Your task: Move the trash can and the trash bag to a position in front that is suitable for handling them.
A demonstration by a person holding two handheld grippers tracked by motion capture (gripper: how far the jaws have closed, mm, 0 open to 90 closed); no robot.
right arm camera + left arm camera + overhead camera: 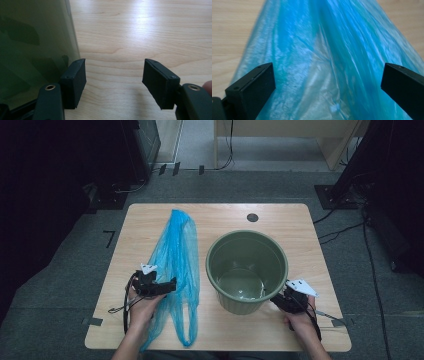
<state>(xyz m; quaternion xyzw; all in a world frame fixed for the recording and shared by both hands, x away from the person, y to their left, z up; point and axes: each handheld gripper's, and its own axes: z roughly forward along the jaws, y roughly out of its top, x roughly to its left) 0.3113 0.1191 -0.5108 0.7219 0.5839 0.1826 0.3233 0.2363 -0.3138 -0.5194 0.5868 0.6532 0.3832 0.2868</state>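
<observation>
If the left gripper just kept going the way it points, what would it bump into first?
Most likely the blue plastic bag: the open left gripper looks straight onto it, jaws apart on either side, though how close it is stays unclear.

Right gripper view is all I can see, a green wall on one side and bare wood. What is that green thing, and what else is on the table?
Observer: That is the side of a green bucket standing upright on the table. Your right gripper sits by its base with jaws open and nothing between them.
Operator: And the other hand?
Observer: The left gripper is over a blue plastic bag that lies flat, left of the bucket.
Operator: Has it grabbed the bag?
Observer: No. Its jaws stand wide apart with the bag spread beneath them, not pinched.
Operator: Anything in the bucket?
Observer: From above it looks empty.
</observation>
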